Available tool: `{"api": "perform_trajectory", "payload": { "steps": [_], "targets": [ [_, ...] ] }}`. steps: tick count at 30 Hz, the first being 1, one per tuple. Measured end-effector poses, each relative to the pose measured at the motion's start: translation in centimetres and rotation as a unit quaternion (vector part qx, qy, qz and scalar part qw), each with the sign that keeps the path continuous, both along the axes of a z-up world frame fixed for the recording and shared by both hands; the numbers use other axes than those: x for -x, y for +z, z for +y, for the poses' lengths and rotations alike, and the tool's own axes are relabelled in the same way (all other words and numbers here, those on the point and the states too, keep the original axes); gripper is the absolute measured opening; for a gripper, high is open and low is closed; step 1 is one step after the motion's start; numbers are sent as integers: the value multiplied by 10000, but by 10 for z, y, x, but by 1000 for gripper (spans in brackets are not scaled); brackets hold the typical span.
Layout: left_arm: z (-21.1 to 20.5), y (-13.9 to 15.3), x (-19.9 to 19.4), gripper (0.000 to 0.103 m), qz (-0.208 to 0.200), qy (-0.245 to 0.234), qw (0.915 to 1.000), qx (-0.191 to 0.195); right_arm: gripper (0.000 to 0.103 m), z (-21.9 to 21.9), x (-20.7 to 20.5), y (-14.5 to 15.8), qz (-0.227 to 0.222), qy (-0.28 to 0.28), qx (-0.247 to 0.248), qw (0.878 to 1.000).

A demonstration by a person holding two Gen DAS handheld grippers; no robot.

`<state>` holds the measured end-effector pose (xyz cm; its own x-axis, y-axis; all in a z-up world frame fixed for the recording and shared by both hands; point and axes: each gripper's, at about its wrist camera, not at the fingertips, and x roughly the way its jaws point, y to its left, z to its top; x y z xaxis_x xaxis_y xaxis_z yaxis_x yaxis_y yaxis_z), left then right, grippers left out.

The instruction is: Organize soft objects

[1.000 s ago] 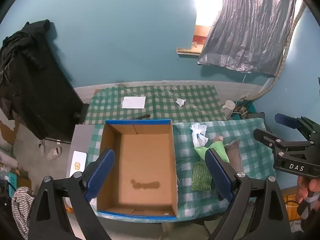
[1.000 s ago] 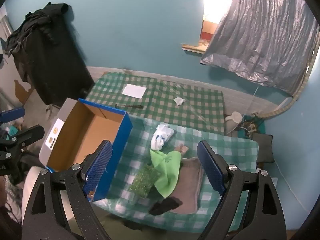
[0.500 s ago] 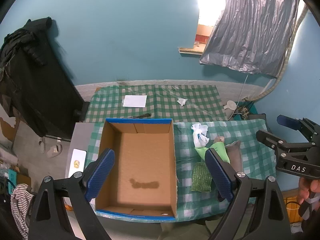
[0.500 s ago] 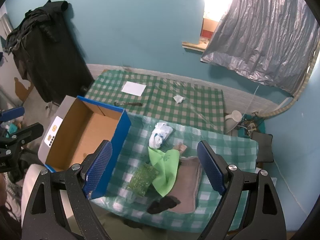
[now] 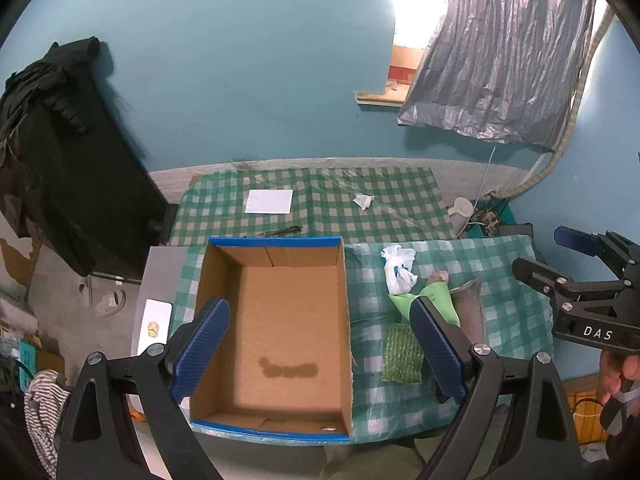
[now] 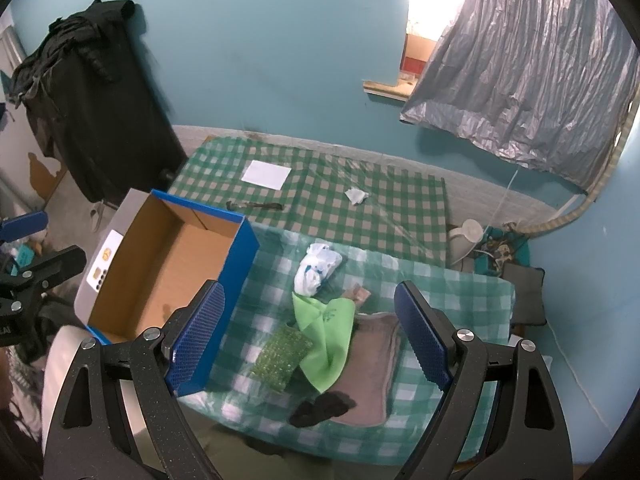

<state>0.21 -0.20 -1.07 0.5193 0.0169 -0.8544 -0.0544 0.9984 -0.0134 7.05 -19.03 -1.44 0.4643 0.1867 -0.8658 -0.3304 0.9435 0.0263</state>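
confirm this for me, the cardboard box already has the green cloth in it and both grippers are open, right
Not quite. The cardboard box holds no cloth; the left wrist view shows its bare floor. The green cloth lies on the table beside the box. The left gripper and right gripper are open.

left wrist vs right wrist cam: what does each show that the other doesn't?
Left wrist only: the whole floor of the cardboard box, bare but for a dark stain, and the right tongs from the side. Right wrist only: the black sock on the grey cloth, and the box's blue outer wall. Both: white bag, green cloth, green sponge, checked table cover. Both tongs open, holding nothing.
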Motion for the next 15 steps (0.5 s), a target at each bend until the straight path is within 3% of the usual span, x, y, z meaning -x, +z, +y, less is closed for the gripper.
{"api": "perform_trajectory", "payload": {
  "steps": [15],
  "targets": [
    [-4, -2, -3, 93, 58, -23, 10000, -52, 86, 1, -1, 1, 23, 9, 9, 10000]
  ]
}}
